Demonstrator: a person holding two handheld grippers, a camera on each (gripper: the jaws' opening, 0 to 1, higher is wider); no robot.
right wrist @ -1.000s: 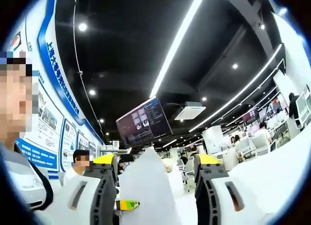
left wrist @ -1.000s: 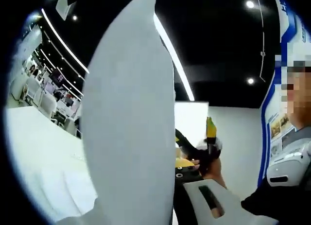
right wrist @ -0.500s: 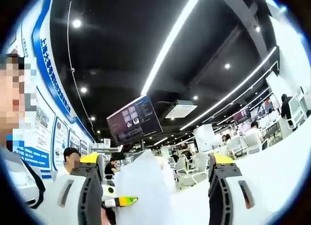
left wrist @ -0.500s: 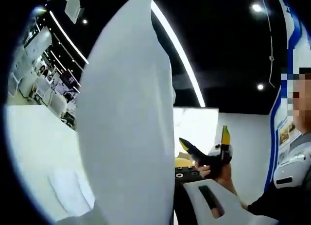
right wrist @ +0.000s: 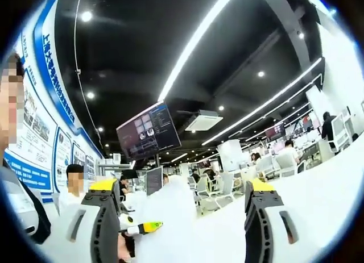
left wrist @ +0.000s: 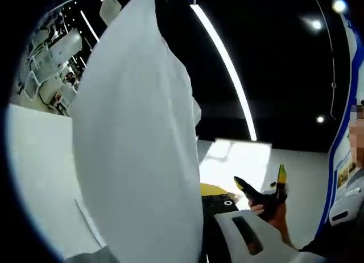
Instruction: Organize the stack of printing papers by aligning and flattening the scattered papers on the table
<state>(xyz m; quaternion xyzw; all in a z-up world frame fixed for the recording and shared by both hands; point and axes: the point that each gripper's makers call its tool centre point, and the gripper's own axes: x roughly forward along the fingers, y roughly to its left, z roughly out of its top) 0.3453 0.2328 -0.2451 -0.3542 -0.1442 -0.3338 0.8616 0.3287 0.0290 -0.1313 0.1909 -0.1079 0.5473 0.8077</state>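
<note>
Since a second ago my right gripper [right wrist: 179, 229] has spread its jaws wider apart. Left gripper [left wrist: 170, 240]: clamped on the paper sheaf [left wrist: 136, 155], upright from 6 toward 12 o'clock. Judgement — light, floppy, slippery between sheets; grip near the lower edge, both sides.

Open-plan office, black ceiling [right wrist: 170, 30] with long LED strip lights [right wrist: 196, 44] and round spotlights [right wrist: 86, 16]. Ceiling-hung monitor [right wrist: 148, 131] and projector [right wrist: 203, 121]. Blue-and-white display wall [right wrist: 48, 104] with posters. White chairs [right wrist: 219, 189] and workstations in the distance, people seated there.
</note>
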